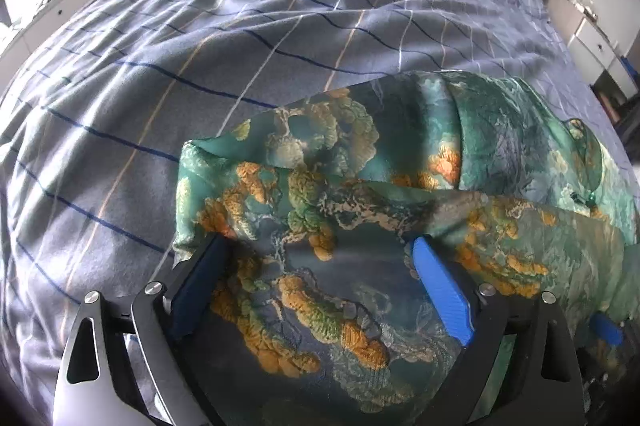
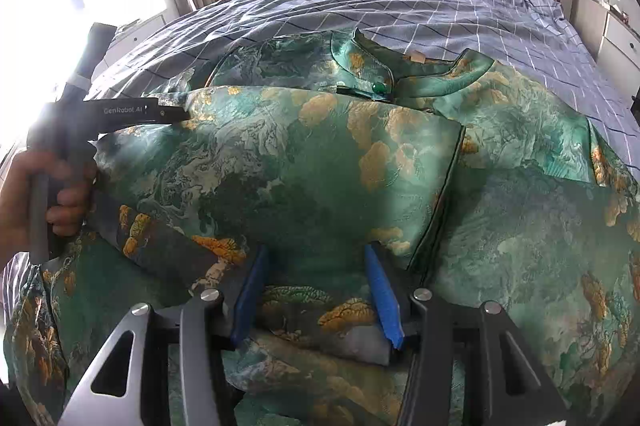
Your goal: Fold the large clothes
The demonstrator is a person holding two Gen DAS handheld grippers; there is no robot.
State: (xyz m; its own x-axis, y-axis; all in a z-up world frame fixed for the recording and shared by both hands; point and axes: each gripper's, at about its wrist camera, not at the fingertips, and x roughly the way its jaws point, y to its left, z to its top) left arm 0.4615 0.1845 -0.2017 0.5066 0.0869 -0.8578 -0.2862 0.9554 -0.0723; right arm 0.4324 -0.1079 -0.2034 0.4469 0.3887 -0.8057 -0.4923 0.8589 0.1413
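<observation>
Green satin garment (image 2: 320, 161), printed with teal landscape and orange-gold cloud-like patches, lies spread on the bed under both tongs. Stand-up collar (image 2: 400, 65) with a green bead fastener (image 2: 378, 88) sits at the far end, ahead of the right tongs (image 2: 316, 290). One panel is folded over across the middle, its dark-piped edge running just right of the right tongs. Fabric is loosely rumpled between the left tongs (image 1: 320, 286).

Green patterned garment (image 2: 320, 153) on checked bed (image 1: 200, 25)
</observation>
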